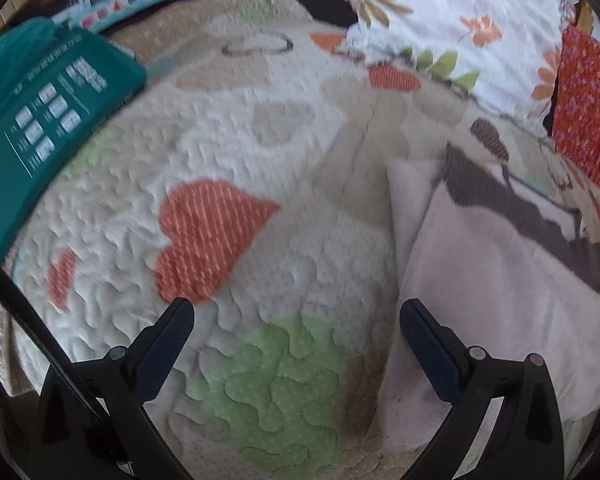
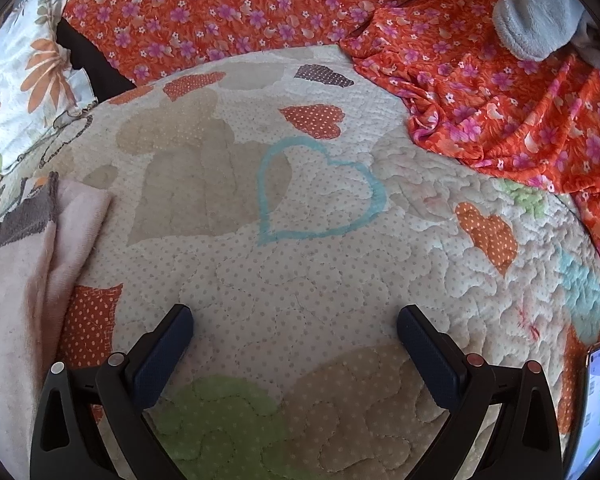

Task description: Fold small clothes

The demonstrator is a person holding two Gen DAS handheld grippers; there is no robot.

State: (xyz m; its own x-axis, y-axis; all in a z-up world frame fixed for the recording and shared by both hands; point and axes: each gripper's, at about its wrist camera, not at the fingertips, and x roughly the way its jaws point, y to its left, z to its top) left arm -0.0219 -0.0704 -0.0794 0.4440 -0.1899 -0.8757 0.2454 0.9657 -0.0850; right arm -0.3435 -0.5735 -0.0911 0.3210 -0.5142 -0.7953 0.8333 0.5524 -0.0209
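A pale pink small garment (image 1: 492, 280) with a brown knitted band lies folded on the quilted bedspread (image 1: 260, 160), at the right of the left wrist view. It also shows at the left edge of the right wrist view (image 2: 16, 288). My left gripper (image 1: 296, 312) is open and empty above the quilt, its right finger over the garment's left edge. My right gripper (image 2: 294, 316) is open and empty above bare quilt (image 2: 300, 272), to the right of the garment.
A teal box (image 1: 48, 128) lies at the quilt's far left. A floral pillow (image 1: 460, 20) sits at the back. Orange flowered fabric (image 2: 480, 92) is heaped at the back right. A grey plush item (image 2: 536, 12) lies on it. A phone (image 2: 596, 408) lies at the right edge.
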